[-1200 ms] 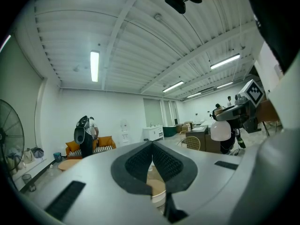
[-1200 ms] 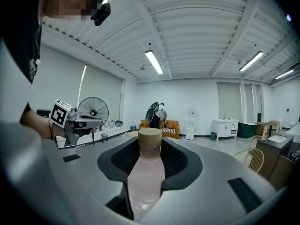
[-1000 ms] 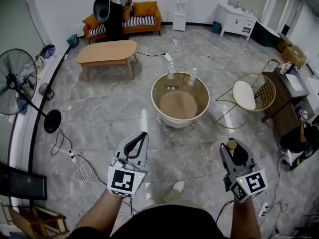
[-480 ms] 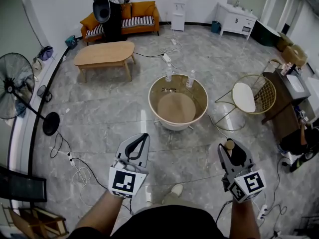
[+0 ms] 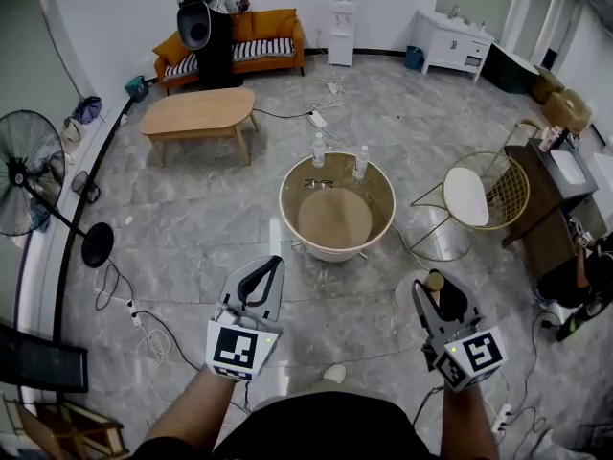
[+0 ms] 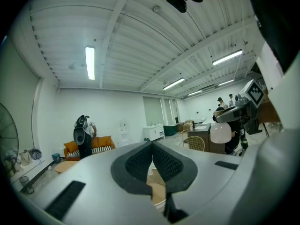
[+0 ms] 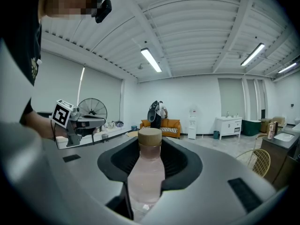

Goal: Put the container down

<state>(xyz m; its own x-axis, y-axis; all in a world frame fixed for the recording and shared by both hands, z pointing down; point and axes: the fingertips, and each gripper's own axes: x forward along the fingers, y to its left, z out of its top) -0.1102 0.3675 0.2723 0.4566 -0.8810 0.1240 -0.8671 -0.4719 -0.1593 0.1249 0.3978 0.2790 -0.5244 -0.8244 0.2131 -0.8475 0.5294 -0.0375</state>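
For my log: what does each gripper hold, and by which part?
Right gripper: the bottle, by its body below the cap. Left gripper: nothing.

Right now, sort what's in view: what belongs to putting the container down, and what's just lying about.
Job: bottle, clamped in right gripper; round table ahead, probably where it goes.
Lying about: two bottles on that table, fan, coffee table, sofa, wire chair, floor cables; left gripper shut, empty.
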